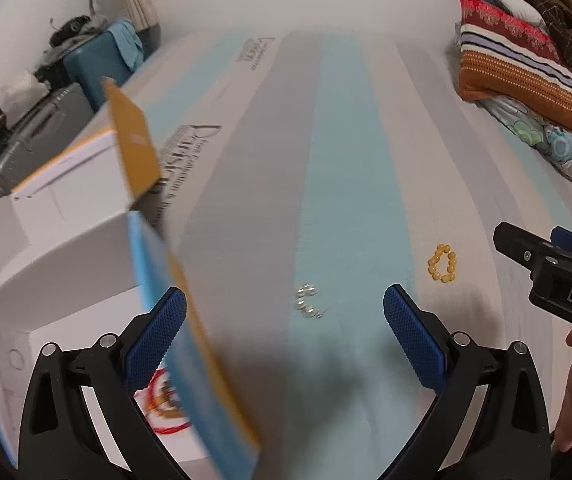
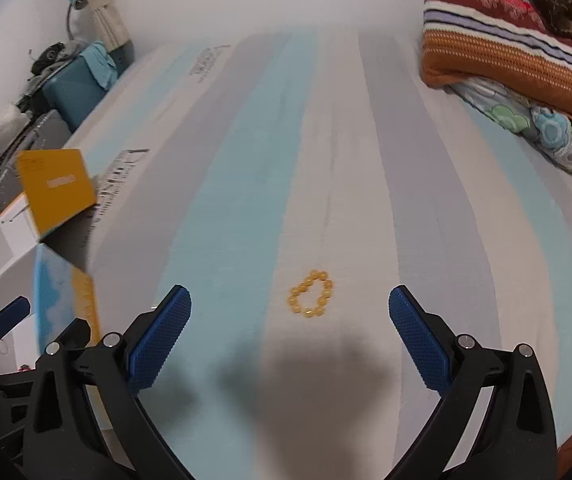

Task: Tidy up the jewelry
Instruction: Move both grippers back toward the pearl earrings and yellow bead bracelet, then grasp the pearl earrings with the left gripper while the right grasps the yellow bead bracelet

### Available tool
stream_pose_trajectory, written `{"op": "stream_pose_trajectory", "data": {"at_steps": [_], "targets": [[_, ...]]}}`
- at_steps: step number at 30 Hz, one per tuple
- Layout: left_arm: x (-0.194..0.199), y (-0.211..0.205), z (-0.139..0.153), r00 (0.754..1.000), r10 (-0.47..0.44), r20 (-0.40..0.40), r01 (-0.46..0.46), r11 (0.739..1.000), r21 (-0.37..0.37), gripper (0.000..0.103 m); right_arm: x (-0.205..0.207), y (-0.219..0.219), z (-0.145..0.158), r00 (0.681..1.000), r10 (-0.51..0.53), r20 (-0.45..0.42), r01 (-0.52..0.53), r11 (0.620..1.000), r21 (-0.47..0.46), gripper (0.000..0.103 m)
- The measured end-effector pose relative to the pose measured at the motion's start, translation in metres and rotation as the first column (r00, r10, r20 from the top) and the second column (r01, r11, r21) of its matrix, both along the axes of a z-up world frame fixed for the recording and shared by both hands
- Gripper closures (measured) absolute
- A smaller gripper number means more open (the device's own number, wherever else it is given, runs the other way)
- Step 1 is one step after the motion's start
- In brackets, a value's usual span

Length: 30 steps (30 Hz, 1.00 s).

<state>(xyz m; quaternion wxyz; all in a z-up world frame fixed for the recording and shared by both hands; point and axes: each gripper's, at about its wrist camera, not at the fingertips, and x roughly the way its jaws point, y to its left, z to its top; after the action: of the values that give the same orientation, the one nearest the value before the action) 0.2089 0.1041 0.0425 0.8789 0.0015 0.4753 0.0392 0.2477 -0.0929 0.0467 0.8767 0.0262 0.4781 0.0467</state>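
Amber bead bracelet (image 2: 311, 294) lies loose on the striped bed (image 2: 365, 160), at twelve o'clock between my spread, empty right tongs (image 2: 289, 320). Silver earrings (image 1: 306, 306) wait ahead of the released left tongs (image 1: 285, 322); red bangles (image 1: 168, 408) already sit in the box (image 1: 66, 240) at nine o'clock. I judge two pieces left.

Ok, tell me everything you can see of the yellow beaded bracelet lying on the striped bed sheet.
The yellow beaded bracelet is a small closed loop of round, glossy amber-yellow beads, pulled into an uneven teardrop shape rather than a clean circle. It lies flat on a pale stripe of the striped bed sheet, beside a light blue stripe. Nothing touches it but the sheet. It sits ahead of the open right gripper, between the lines of its blue-padded fingers. In the left wrist view it lies to the right of a small silver jewelry piece.
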Motion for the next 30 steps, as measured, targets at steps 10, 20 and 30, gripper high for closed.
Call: {"op": "stream_pose_trajectory", "data": {"at_steps": [10, 20, 30], "targets": [[0.044, -0.019, -0.070, 0.996, 0.008, -0.085, -0.010, 1.000, -0.026, 0.006, 0.040, -0.021, -0.072, 0.995, -0.028, -0.096, 0.028, 1.000, -0.008, 0.008], [0.064, -0.022, -0.123, 0.990, 0.032, -0.136, -0.036, 0.999, -0.029, 0.006, 0.050, -0.027, -0.121, 0.987, -0.031, -0.156, 0.033, 0.999, 0.008, 0.012], [0.069, -0.026, -0.140, 0.990, 0.048, -0.135, -0.050, 0.999, -0.012, 0.017, 0.054, -0.026, -0.143, 0.984, -0.026, -0.178, 0.029, 1.000, 0.009, 0.029]]}}
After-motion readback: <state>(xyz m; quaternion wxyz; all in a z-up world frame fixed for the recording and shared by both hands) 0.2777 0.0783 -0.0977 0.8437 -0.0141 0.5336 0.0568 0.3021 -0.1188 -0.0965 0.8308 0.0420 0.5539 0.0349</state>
